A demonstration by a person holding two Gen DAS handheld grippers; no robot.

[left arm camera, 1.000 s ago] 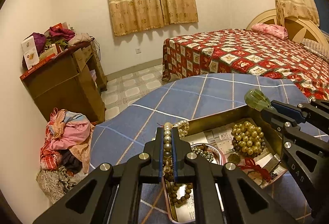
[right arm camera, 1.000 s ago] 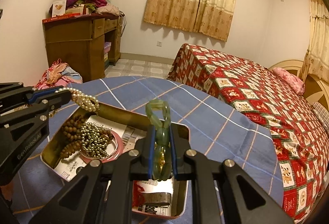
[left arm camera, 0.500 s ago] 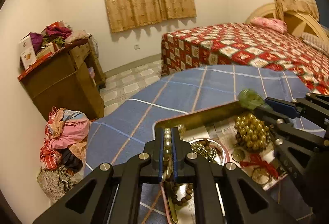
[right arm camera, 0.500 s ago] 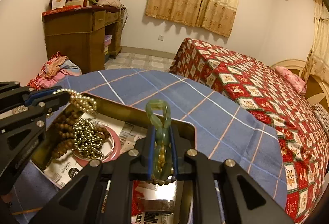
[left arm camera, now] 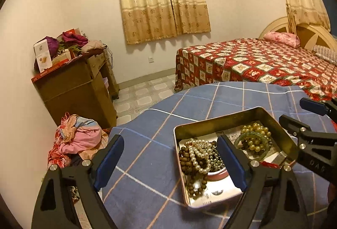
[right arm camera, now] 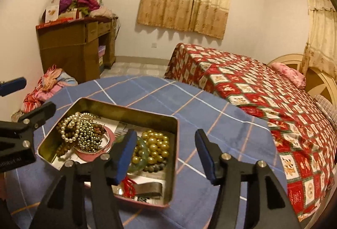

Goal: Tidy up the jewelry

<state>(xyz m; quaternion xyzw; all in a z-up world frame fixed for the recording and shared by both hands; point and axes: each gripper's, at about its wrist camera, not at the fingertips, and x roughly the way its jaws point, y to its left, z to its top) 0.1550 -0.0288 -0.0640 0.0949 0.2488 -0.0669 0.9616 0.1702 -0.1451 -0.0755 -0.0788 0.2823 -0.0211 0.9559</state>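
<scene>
Both jaws are spread wide and empty on my left gripper [left arm camera: 170, 163] and right gripper [right arm camera: 166, 155]. Pearls [left arm camera: 198, 153], green bangle [right arm camera: 141, 157] and gold beads [right arm camera: 156, 145] sit inside the tin [right arm camera: 126, 110], so I'd say nearly done.

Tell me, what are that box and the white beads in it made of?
The box looks like thin metal: brassy, reflective inner walls with a rolled rim. The white beads seem pearl or imitation pearl, with a soft cream sheen; which one cannot be told.
</scene>
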